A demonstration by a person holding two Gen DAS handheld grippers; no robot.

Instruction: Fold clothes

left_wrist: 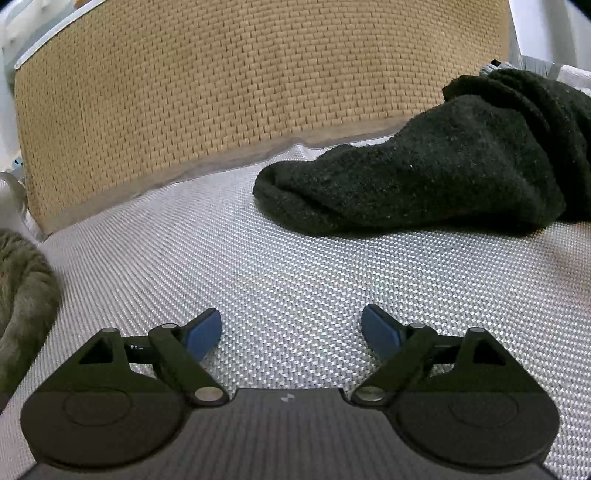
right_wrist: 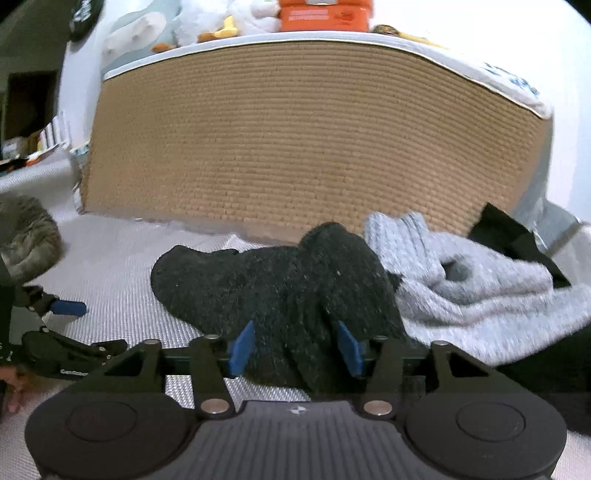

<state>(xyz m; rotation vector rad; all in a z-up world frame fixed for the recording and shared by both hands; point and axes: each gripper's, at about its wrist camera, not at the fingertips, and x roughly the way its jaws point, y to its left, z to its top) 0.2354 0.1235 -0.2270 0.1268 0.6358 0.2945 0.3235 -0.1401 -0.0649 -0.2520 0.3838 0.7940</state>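
A black fuzzy garment (left_wrist: 424,177) lies bunched on the grey woven floor mat (left_wrist: 258,266), ahead and to the right of my left gripper (left_wrist: 291,332). That gripper is open and sits low over the mat, its blue pads well apart and holding nothing. In the right wrist view my right gripper (right_wrist: 295,349) is shut on the same black garment (right_wrist: 280,288). The thick fabric fills the gap between its blue pads, and a fold rises just beyond them. A pale grey knit garment (right_wrist: 480,284) is heaped against the black one's right side.
The tan woven side of a mattress (right_wrist: 303,140) stands like a wall just behind the clothes. A grey-brown furry thing (left_wrist: 22,295) lies at the left. Another black cloth (right_wrist: 509,236) sits behind the grey knit. Boxes and soft toys (right_wrist: 321,14) rest on top of the mattress.
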